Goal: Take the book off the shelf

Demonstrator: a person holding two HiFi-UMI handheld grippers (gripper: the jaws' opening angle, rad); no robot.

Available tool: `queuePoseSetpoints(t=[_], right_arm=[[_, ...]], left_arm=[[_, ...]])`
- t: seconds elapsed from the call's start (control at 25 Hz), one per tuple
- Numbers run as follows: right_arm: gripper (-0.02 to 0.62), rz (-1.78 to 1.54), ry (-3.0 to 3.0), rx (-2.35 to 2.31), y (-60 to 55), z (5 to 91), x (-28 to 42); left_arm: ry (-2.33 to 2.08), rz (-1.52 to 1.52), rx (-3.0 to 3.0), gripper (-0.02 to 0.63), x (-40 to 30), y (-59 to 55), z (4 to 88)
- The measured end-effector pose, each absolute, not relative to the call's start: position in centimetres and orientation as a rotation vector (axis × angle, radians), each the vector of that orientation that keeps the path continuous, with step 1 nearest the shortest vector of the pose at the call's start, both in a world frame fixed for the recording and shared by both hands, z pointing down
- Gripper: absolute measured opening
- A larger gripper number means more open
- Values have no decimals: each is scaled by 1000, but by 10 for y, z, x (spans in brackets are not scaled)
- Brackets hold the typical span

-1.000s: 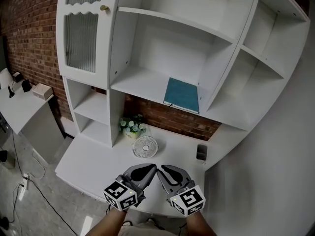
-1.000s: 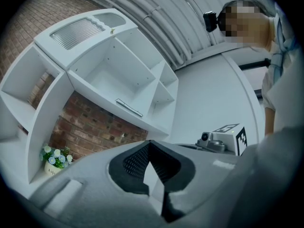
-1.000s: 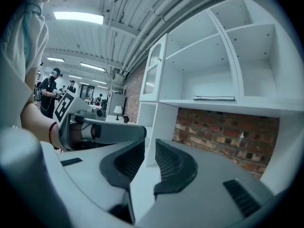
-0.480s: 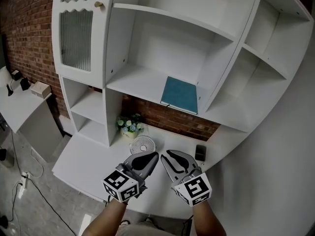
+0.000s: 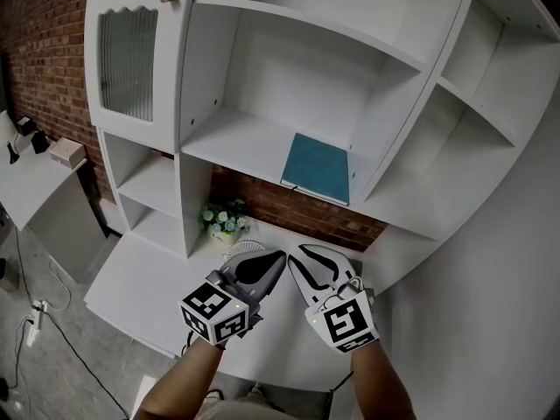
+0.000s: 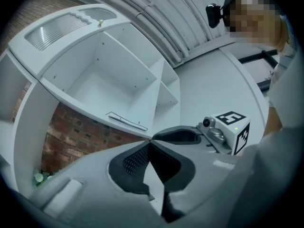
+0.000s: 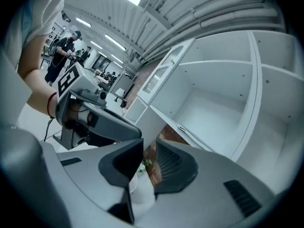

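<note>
A teal book (image 5: 317, 168) lies flat on the middle shelf (image 5: 236, 143) of the white shelving unit, near the upright divider on its right side. Its thin edge shows in the left gripper view (image 6: 126, 121) and in the right gripper view (image 7: 183, 128). Both grippers are side by side over the desk, below the book and apart from it. My left gripper (image 5: 280, 256) (image 6: 150, 140) is shut, tips touching, empty. My right gripper (image 5: 300, 255) (image 7: 149, 144) is open; its jaws have just been opening, and nothing is between them.
A small white fan (image 5: 238, 250) and a pot of flowers (image 5: 223, 220) stand on the white desk (image 5: 140, 278) under the shelf. A ribbed-glass cabinet door (image 5: 127, 51) is at upper left. A low side table (image 5: 35, 186) with small items stands far left.
Both grippers have risen toward the shelf and now cover part of the fan. The right gripper has rolled, and its marker cube now faces up more squarely.
</note>
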State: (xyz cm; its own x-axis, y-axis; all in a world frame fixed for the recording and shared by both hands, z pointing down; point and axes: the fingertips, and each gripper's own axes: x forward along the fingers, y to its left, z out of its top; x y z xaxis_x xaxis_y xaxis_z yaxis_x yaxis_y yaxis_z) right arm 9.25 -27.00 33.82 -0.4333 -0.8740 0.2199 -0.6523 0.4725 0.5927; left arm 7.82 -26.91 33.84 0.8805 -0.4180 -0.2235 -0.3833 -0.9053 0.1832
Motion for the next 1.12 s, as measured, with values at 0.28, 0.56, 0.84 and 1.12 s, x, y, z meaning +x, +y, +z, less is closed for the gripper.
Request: queuePoseSetpoints(t=[0.28,0.56,0.84,1.12], right_arm=[[91,-749,-2015,1174,-290,322,106],[91,-837,-1863,1138,-310,309,118],[91,-904,-1750,1120,-334,301,125],[91,-951,-1663,1101,-357,298,130]], left_arm=[[-623,-380,2915,8,80,-285,331],[-622,-354,2920,9,84,-297,328],[-605,-332,2922,9,93,-306,324],[-599,-301,2908,8,96,-312,333]])
